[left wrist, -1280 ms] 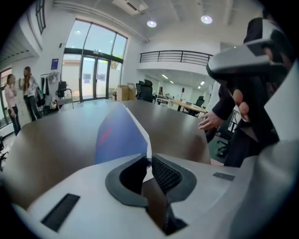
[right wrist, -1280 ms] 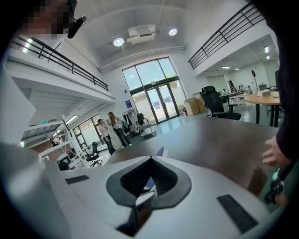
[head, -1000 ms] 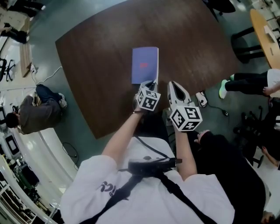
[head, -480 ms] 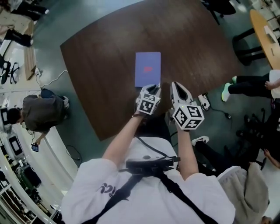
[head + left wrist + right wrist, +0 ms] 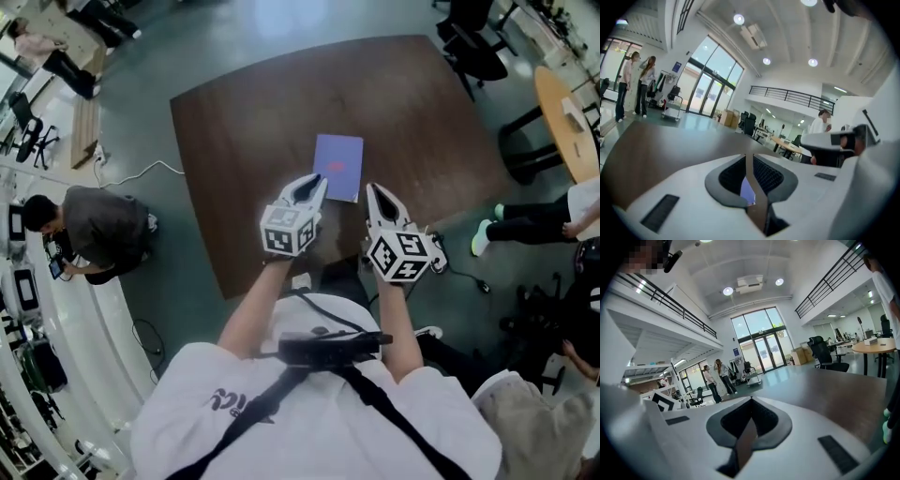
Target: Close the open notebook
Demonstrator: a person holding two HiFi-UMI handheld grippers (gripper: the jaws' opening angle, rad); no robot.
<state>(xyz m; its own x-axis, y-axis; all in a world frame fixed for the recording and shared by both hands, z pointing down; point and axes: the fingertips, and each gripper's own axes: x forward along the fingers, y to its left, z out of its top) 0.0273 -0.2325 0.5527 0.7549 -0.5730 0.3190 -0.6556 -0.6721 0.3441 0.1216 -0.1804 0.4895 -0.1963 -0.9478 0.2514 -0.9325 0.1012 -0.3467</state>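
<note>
The notebook (image 5: 338, 167) lies closed on the dark brown table (image 5: 253, 122), purple cover up, with a small red mark in its middle. My left gripper (image 5: 315, 183) hangs in the air just short of the notebook's near left corner, its jaws drawn together with nothing between them. A sliver of the purple notebook (image 5: 748, 191) shows through the narrow slit of the left gripper (image 5: 746, 157). My right gripper (image 5: 374, 190) hovers to the right of the notebook's near edge. In its own view the right gripper (image 5: 751, 401) is shut and empty.
A person in a dark top (image 5: 89, 225) crouches on the floor left of the table. Office chairs (image 5: 473, 42) stand at the far right, beside a round wooden table (image 5: 562, 103). Someone's legs (image 5: 534, 220) reach in from the right. A white cable (image 5: 141, 173) trails on the floor.
Both grippers have lifted and drawn back from the notebook's near edge, the left one much more. The notebook stays closed on the table.
</note>
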